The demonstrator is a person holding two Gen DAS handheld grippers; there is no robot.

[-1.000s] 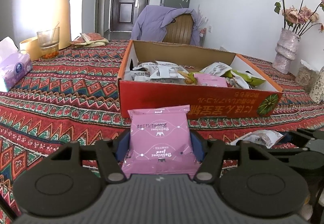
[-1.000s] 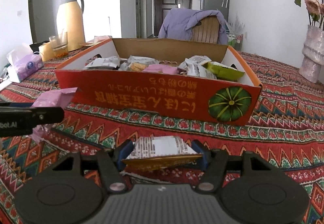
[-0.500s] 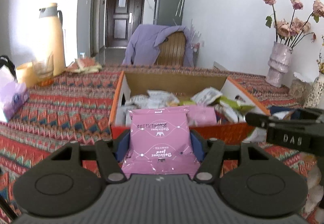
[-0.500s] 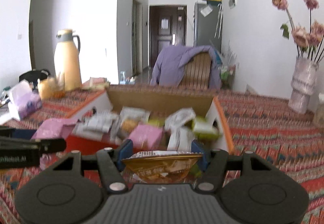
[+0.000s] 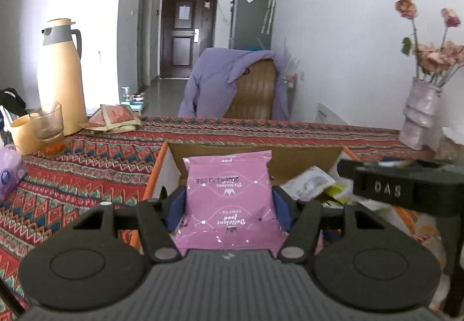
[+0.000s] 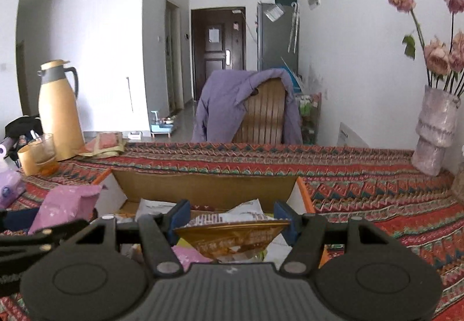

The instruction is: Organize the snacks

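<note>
Both grippers have risen since a second ago, from tabletop level in front of the red box to positions above its open top.

Left gripper (image 5: 229,202): jaws pinching pink snack packet (image 5: 229,202), held flat and upright over the left half of the cardboard box (image 5: 304,158).

Right gripper (image 6: 232,219): jaws clamped on gold-edged snack packet (image 6: 232,234), held over the box interior.

Box contents: white packets (image 5: 308,183), a green-yellow one beside them, a pink one (image 6: 190,257) below the right gripper.

Tabletop (image 6: 362,190): patterned red cloth. Left side: cream thermos (image 5: 59,77), glass (image 5: 47,129), tissue pack (image 5: 10,173). Right side: vase of dried roses (image 6: 435,135).
</note>
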